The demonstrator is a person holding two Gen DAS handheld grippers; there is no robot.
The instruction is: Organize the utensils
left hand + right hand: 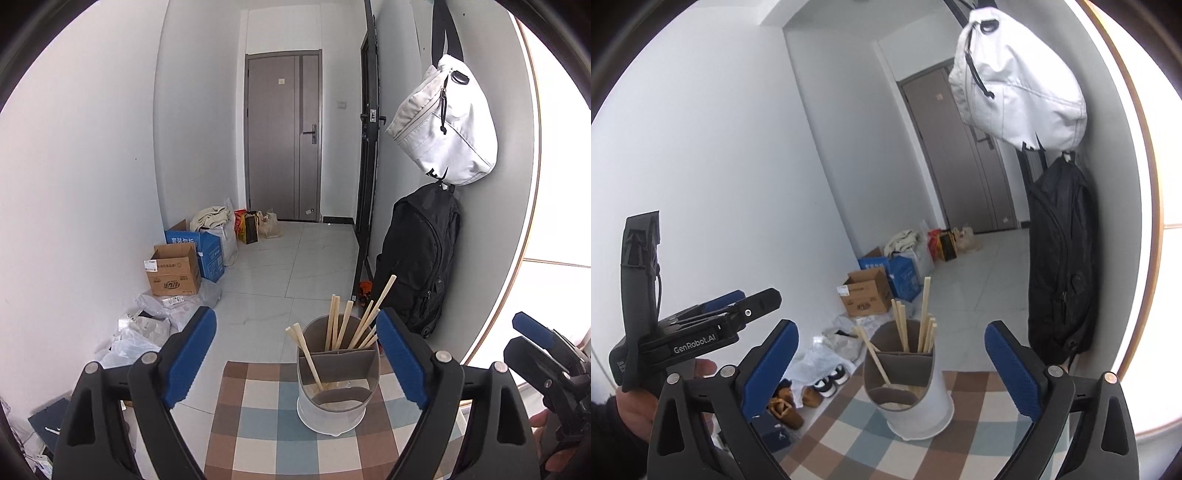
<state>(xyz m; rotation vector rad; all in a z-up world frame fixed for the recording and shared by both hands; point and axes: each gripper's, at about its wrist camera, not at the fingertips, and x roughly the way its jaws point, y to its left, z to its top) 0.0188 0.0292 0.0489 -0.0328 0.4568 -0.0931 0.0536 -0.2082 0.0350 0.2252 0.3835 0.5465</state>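
A grey-and-white utensil holder (pixel 338 384) with dividers stands on a checked tablecloth (pixel 266 435). Several wooden chopsticks (pixel 364 321) stand in its back compartment, and one pair (pixel 306 356) leans in the front left compartment. My left gripper (pixel 295 354) is open and empty, its blue pads (pixel 192 354) either side of the holder, a little short of it. In the right wrist view the holder (pixel 908 384) sits ahead of my right gripper (pixel 890 365), also open and empty. The left gripper (pixel 701 325) shows at the left there.
A white bag (pixel 447 122) and black backpack (pixel 417 258) hang on the right wall, close behind the holder. Cardboard boxes (pixel 177 269), plastic bags and shoes (pixel 827 380) lie on the floor along the left wall. A grey door (pixel 282 136) is at the far end.
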